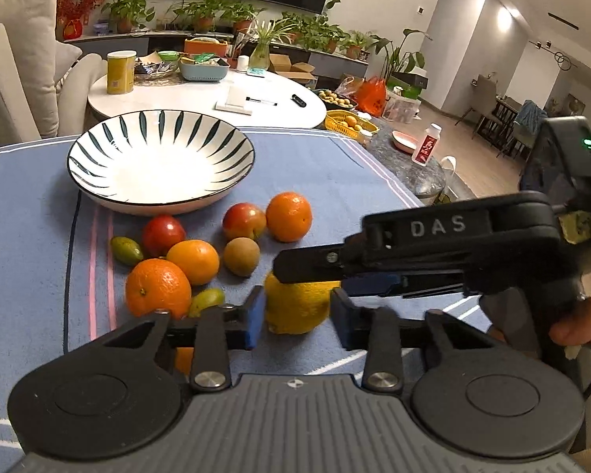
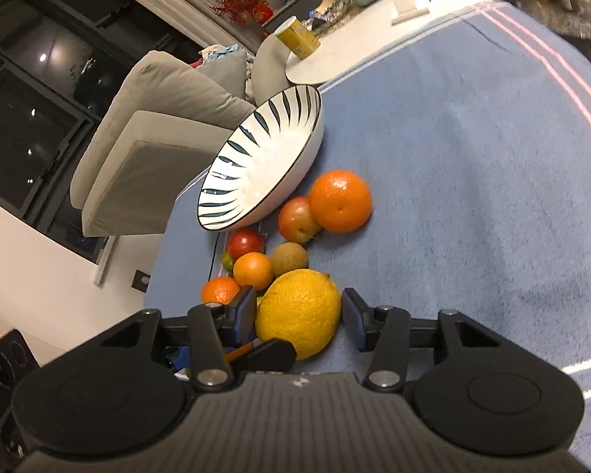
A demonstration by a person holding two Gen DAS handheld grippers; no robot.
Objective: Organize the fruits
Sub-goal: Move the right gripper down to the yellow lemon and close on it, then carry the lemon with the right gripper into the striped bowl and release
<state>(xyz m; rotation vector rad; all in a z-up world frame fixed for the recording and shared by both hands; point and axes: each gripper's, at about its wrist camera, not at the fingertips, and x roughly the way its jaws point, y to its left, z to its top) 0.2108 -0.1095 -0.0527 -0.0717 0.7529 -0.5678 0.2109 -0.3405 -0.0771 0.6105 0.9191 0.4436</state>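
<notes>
Straddling the large yellow lemon (image 1: 295,307) just in front of the striped white ceramic bowl (image 1: 159,157), your left gripper (image 1: 297,317) pinches it; your right gripper (image 2: 299,311) stands spread around it.

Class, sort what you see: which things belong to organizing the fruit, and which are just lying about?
For the job: lemon, oranges, apple, bowl.
Lying about: yellow can, pen, white bottle.

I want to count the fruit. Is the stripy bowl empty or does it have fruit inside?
Empty. The stripy bowl shows only its bare white inside in both views, and the oranges, apples and lemon all lie outside on the blue cloth.
</notes>
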